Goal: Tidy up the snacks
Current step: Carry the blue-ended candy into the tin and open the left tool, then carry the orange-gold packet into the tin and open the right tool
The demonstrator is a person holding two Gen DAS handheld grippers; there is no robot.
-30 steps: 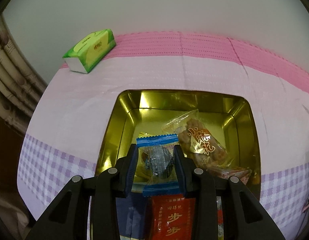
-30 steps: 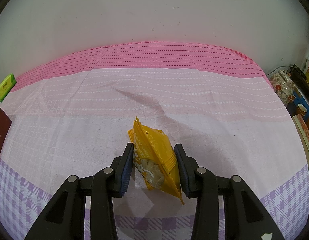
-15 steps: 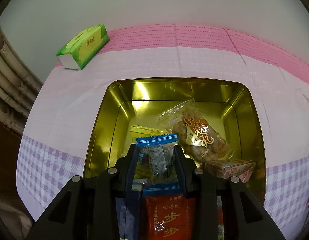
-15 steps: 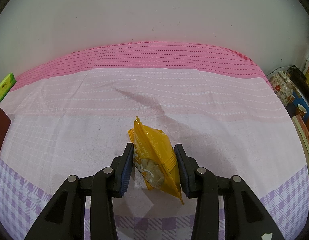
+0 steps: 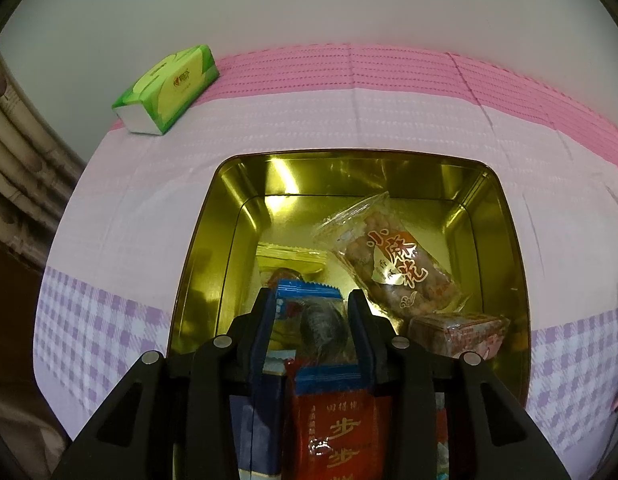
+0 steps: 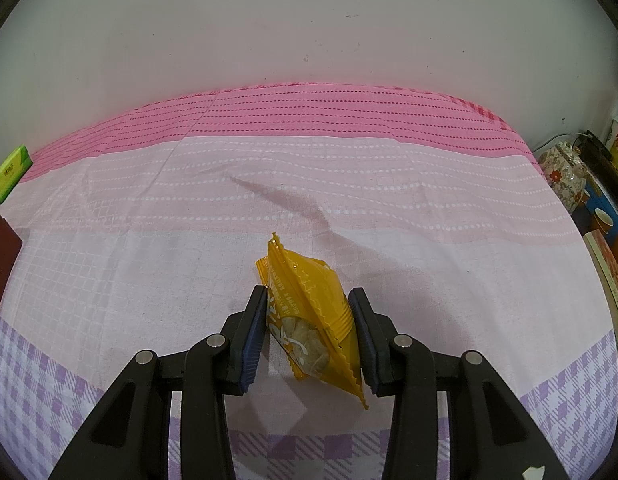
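Left tool (image 5: 312, 312) clamped on blue packet (image 5: 311, 312), right tool (image 6: 307, 318) on yellow packet (image 6: 309, 316), both lengthwise forward.

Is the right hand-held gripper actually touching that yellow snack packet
Touching. The right wrist view shows the right hand-held gripper closed on the yellow snack packet, both pads pressed against its sides, holding it up off the tablecloth.

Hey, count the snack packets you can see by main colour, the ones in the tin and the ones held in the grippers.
Blue: 1, blue packet
Red: 1, red packet
Clear: 2, peanut packet and cake packet
Yellow: 2, flat packet and orange-yellow packet
Total: 6
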